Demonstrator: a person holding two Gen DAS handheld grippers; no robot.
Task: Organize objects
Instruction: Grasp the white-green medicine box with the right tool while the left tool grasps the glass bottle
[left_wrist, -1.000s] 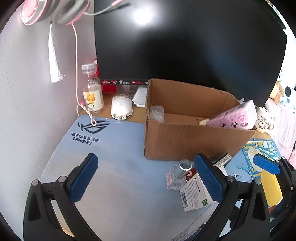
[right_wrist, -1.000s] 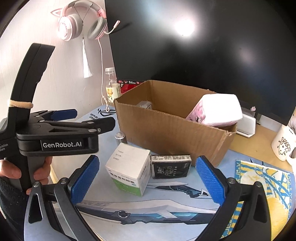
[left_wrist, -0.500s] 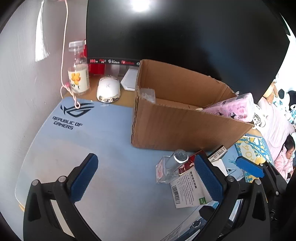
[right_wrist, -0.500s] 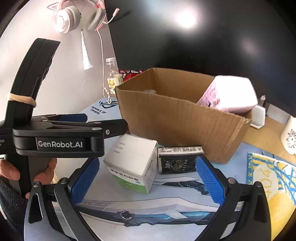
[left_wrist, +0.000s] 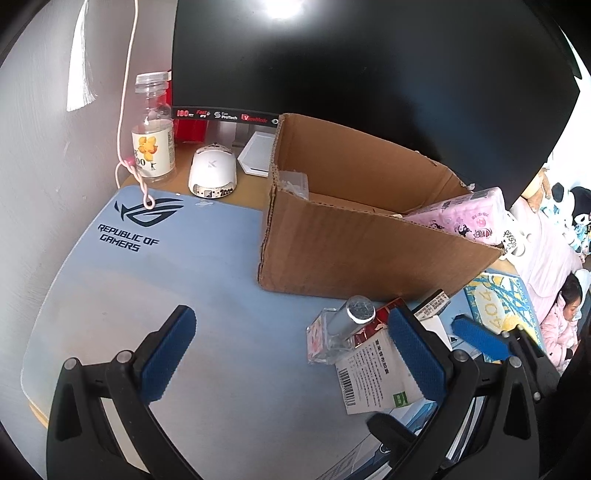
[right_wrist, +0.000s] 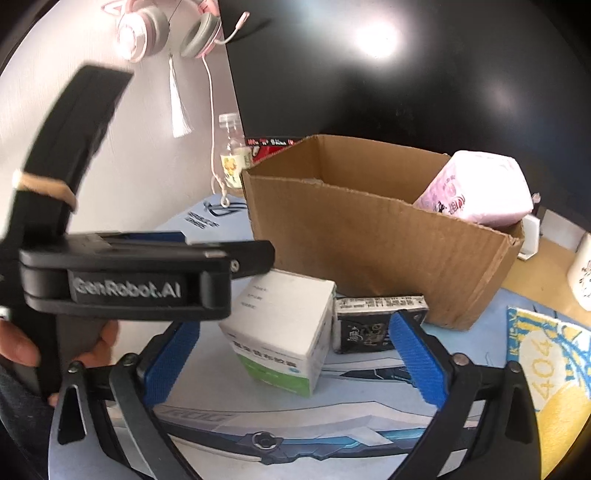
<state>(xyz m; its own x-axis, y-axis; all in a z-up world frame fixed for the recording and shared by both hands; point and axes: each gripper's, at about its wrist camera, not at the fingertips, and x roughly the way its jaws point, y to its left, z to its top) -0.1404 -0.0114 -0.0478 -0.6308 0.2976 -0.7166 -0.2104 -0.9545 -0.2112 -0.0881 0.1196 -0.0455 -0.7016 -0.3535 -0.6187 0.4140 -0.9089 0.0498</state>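
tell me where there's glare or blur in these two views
Left wrist view: a bright glare spot on the monitor at top centre; fisheye bending at the edges; the cardboard box is sharp. Right wrist view: softer glare on the same screen; the left gripper is motion-blurred, its lettering smeared; the white box slightly soft.

- The mat (left_wrist: 122, 302) reads "REPUBLIC OF GAMERS" under its logo.
- The left gripper (right_wrist: 147, 277) body is marked "GenRobot.AI" (blurred, yet legible).
- The monitor (left_wrist: 369, 55) stickers show "180" and "Fast IPS"; the other stickers are too small to be sure of.
- The bottle (left_wrist: 153, 147) label ends in "00".
- The yellow pad (right_wrist: 546, 373) bears "404".
- The white box (left_wrist: 373, 376) carries a barcode and small unreadable print.
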